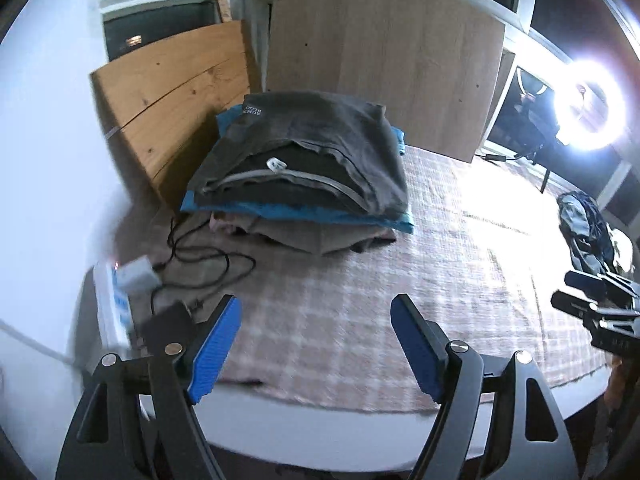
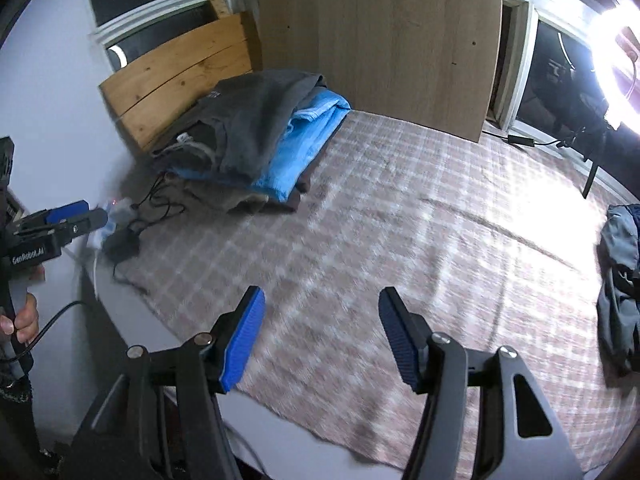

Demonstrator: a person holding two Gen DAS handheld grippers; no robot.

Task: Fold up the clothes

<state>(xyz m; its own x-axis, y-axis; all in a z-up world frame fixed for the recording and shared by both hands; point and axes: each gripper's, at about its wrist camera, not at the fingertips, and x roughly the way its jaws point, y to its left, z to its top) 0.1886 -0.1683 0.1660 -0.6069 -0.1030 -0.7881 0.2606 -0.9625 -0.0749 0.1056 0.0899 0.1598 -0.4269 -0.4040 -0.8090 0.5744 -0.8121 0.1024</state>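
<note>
One readable label, "GenRobot.AI", marks the left gripper (image 2: 78, 216) body.

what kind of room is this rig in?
Most likely a bedroom: a bed under a pink checked blanket, a pine plank headboard against the wall, and a pile of folded dark grey and blue clothes on the bed.

Both wrist views look steeply down and forward over the near edge of the checked blanket (image 1: 360, 280), toward the stack of folded clothes (image 1: 304, 168) at its far left. The right view (image 2: 256, 136) stands rightward; both share stack and blanket.
</note>
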